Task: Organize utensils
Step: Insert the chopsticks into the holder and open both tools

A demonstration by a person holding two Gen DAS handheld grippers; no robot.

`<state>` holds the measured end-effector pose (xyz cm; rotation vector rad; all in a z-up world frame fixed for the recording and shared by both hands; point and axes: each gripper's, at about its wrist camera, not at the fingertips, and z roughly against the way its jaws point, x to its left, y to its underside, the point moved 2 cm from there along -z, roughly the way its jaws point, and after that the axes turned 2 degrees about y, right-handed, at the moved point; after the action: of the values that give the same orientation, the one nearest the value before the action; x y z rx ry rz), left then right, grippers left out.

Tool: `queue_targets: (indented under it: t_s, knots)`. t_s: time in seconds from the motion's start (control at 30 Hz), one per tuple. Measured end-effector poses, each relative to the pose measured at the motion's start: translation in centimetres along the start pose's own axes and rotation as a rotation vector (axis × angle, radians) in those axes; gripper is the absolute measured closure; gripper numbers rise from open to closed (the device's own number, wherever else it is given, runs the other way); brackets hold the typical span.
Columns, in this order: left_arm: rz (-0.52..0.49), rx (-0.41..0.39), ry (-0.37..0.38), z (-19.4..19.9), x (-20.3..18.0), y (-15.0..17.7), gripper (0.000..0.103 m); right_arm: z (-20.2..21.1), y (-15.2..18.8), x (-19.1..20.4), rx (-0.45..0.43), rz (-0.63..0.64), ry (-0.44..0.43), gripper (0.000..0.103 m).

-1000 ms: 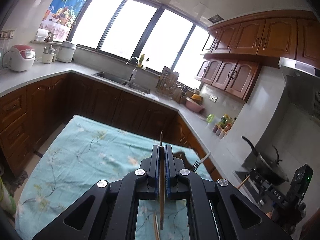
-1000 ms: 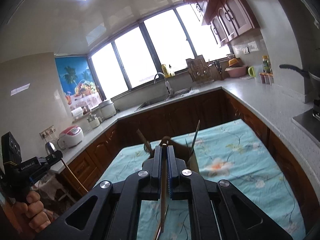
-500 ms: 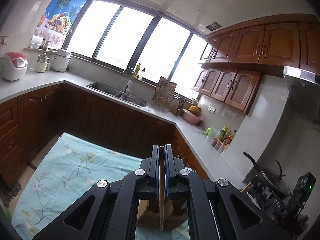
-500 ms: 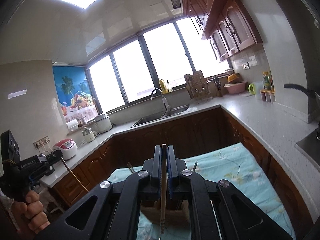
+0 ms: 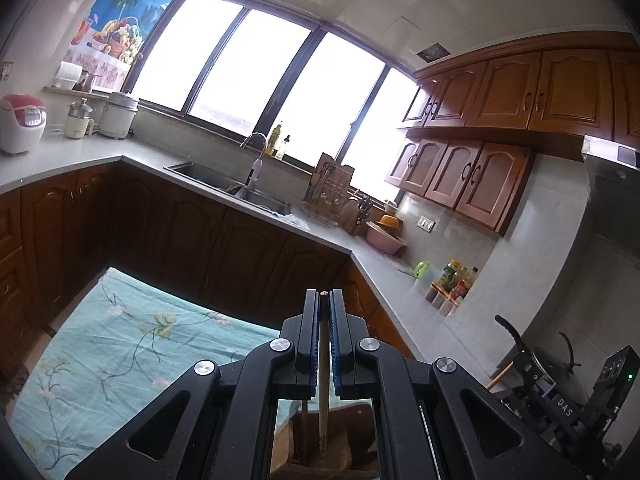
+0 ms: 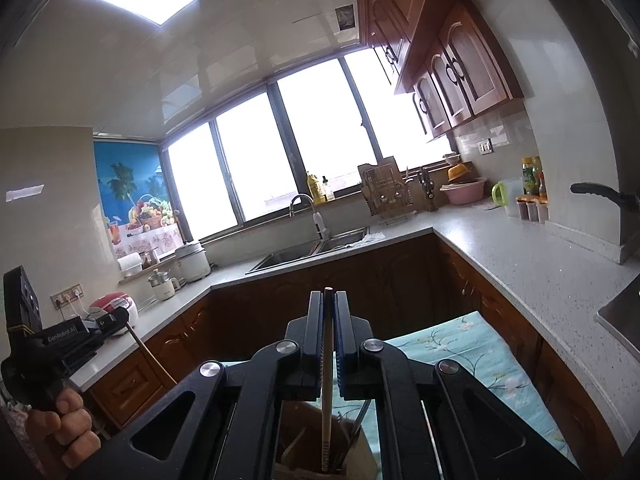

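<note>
Each gripper is clamped on one chopstick. The left gripper (image 5: 324, 364) pinches a chopstick (image 5: 323, 408) whose lower end hangs into the brown holder (image 5: 320, 456) seen through the gap under its jaws. The right gripper (image 6: 329, 364) pinches a paler chopstick (image 6: 327, 420), its tip low among other utensils (image 6: 352, 444) in a holder (image 6: 316, 460) on the cloth-covered desk (image 6: 472, 356).

Risks, as I judge them: both sticks are aimed at what looks like the same narrow opening from opposite sides, so the grippers could knock together above it. A tip that catches the rim, or wedges against utensils already standing inside, could tip the light holder over. Letting go too high could make a stick bounce out or lean hard and drag the holder. The thin, smooth sticks could also twist between the pads.

Much is hidden. The gripper bodies cover most of the holder, so its rim, depth and any compartments cannot be read. Whether either tip touches the bottom is unclear. The utensils inside are dark and crowded; a fork is likely, not certain. In the right view, the left hand (image 6: 68, 428) shows at the edge.
</note>
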<state>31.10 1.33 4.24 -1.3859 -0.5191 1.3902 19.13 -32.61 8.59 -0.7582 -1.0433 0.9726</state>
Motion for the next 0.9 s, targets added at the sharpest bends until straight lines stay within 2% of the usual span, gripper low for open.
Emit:
queue_targets:
  t_s: [0.23,0.47,0.9]
  knots:
    - [0.027,0.031,-0.003,-2.7,1.5,1.4,0.1,-2.0,1.5,-0.3,0.021,0.007,0.014,0.098]
    - [0.001,0.079,-0.016,-5.1,2.0,3.1,0.1,-3.9,3.9,-0.6,0.068,0.007,0.02,0.098]
    - [-0.012,0.164,-0.047,-7.1,1.7,4.9,0.099,-5.4,7.9,-2.3,0.157,-0.046,0.027,0.098]
